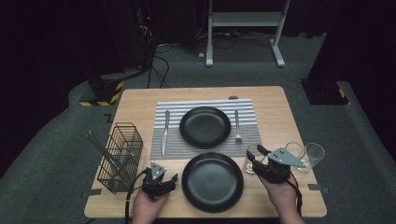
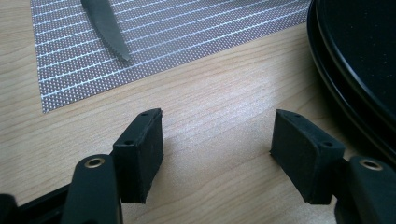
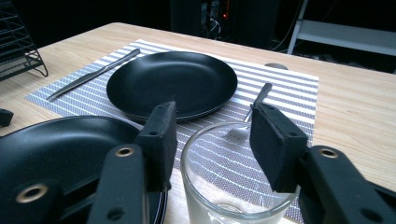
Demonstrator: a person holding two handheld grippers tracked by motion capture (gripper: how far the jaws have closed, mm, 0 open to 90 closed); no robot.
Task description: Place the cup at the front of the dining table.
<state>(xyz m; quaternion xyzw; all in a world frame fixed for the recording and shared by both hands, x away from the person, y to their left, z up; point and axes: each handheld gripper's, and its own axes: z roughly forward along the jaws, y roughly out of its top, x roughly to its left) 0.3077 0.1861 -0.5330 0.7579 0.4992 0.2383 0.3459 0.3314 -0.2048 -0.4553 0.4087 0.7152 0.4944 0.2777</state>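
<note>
A clear glass is standing on the wooden table just beside the right rim of the near black plate, at the near right corner of the striped placemat. The right gripper is straddling its rim, jaws apart, one pad inside the glass and one outside; whether either pad is touching the wall is hard to tell. The glass's base is cut off at the bottom of the right gripper view, and in the high view the gripper is covering most of it. Two more glasses are standing at the right edge, partly hidden behind the gripper's grey plate. The left gripper is hovering over bare wood left of the near plate, jaws apart with nothing between them. The left gripper view is showing the knife cut to its blade tip. A far plate is lying on the placemat between the knife and a fork; the fork's tines are blurring behind the glass. A wire basket is holding dim utensils at the left.
</note>
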